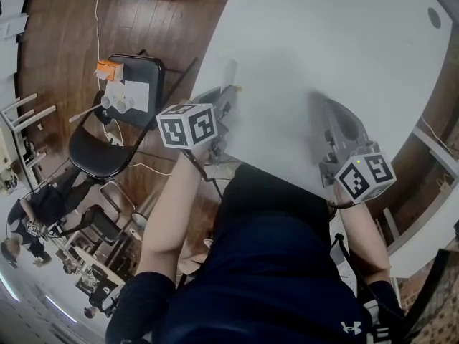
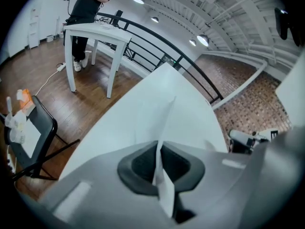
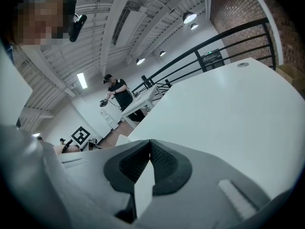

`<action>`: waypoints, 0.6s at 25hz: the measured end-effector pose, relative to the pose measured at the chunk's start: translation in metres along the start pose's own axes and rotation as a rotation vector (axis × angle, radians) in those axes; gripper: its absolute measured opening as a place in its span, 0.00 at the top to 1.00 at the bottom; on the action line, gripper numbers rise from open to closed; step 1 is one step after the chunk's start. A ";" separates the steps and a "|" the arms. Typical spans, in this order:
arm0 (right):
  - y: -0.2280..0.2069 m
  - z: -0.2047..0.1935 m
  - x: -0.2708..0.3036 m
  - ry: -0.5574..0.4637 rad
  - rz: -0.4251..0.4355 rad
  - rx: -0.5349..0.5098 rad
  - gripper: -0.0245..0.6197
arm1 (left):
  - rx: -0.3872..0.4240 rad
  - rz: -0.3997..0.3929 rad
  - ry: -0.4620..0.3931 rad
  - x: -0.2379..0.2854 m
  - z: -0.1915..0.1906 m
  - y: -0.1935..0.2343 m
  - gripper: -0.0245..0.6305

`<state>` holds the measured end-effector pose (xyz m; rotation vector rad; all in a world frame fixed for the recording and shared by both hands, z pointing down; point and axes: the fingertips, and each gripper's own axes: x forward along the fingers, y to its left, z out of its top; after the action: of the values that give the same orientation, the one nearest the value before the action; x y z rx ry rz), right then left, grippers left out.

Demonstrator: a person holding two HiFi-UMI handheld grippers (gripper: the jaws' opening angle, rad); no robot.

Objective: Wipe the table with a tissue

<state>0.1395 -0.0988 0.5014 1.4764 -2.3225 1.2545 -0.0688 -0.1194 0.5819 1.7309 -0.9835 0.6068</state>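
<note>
- My left gripper point(image 2: 157, 144) is clenched on the tissue point(image 2: 164, 123). The thin white sheet stands edge-on between the dark pads and rises past the tips, over the table point(image 2: 138, 113).
- In the head view this left gripper point(image 1: 228, 95) sits at the table's point(image 1: 344, 41) near-left edge, pointing inward across the white top. The picture is blurred here, so I cannot make out whether the tissue touches the surface.
- My right gripper point(image 3: 150, 143) is closed, its pads meeting at the tips, with nothing showing beyond them but the bare table point(image 3: 228, 109).
- From above, the right gripper point(image 1: 320, 106) lies over the table's near edge, well apart from the left one and aimed the same way.
- Off the table's left side, on the wooden floor point(image 1: 64, 56), stands a black chair point(image 1: 154, 70) carrying an orange box point(image 1: 107, 69) and white paper point(image 1: 136, 95).
- Beyond the table's far end, the right gripper view shows a person in black point(image 3: 119, 94) standing at another white table.
</note>
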 end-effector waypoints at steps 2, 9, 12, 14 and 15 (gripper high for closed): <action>-0.004 0.001 -0.002 -0.006 -0.001 0.002 0.95 | 0.000 0.001 0.001 0.002 0.000 -0.002 0.95; -0.006 0.004 -0.002 -0.007 -0.001 0.011 0.95 | 0.002 -0.001 0.001 0.005 0.001 -0.009 0.96; -0.007 0.005 -0.001 -0.005 0.001 0.013 0.95 | 0.000 -0.004 0.000 0.007 0.001 -0.012 0.95; -0.008 0.005 -0.001 -0.005 0.002 0.014 0.95 | 0.000 -0.008 0.002 0.009 0.000 -0.015 0.95; -0.009 0.006 -0.001 -0.006 0.002 0.016 0.95 | 0.000 -0.010 0.004 0.010 -0.001 -0.017 0.96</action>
<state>0.1493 -0.1033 0.5022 1.4847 -2.3239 1.2735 -0.0485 -0.1189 0.5814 1.7337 -0.9714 0.6031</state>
